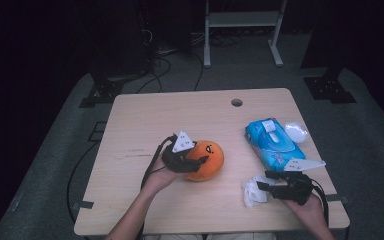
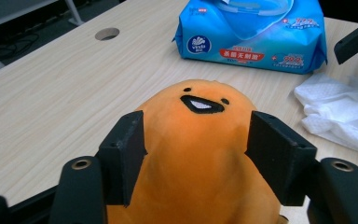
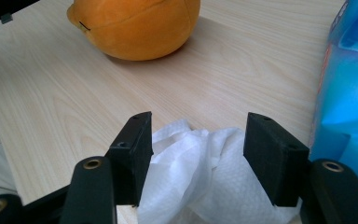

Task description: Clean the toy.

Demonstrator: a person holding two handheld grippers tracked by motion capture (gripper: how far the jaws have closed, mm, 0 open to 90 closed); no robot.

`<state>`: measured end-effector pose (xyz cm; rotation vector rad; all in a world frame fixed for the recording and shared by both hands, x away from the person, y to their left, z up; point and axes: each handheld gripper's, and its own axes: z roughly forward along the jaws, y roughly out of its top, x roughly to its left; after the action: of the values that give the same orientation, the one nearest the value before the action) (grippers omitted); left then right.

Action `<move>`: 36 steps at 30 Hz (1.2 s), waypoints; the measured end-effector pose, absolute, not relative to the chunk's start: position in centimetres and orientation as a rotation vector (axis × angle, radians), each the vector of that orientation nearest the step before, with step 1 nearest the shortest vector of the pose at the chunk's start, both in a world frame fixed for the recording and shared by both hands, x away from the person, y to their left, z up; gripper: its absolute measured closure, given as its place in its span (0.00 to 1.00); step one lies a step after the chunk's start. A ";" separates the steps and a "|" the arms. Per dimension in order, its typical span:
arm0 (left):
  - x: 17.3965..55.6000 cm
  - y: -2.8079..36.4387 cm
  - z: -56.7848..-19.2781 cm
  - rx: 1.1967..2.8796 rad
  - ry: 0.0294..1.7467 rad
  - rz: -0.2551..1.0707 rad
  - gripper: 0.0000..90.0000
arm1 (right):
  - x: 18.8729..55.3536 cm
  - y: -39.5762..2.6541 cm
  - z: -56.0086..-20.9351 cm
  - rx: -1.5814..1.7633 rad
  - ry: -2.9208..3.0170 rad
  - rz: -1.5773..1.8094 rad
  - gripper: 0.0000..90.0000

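Left tool (image 2: 196, 154) half-open, jaws flanking my plush (image 2: 196, 140), touching it; right tool (image 3: 198, 154) open around the tissue (image 3: 205, 172) at four o'clock.

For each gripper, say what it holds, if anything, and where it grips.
The left gripper straddles the orange plush toy at its sides; a firm grip cannot be told. The right gripper has the white wipe loosely between open jaws.

- I see left gripper (image 1: 196, 161) against the orange plush toy (image 1: 207, 161), mid tabletop (image 1: 145, 120).
- Right gripper (image 1: 261, 180) at the crumpled white tissue (image 1: 252, 191); blue wipes pack (image 1: 272, 144) just beyond.
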<state>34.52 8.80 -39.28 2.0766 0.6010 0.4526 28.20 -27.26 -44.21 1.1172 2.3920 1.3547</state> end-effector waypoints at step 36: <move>31.0 14.5 -39.7 2.036 0.710 0.445 0.17 | 28.2 -27.3 -44.3 1.137 2.386 1.358 0.39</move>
<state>31.04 14.50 -39.65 2.0359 0.7097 0.4448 28.22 -27.30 -44.34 1.1372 2.3856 1.3579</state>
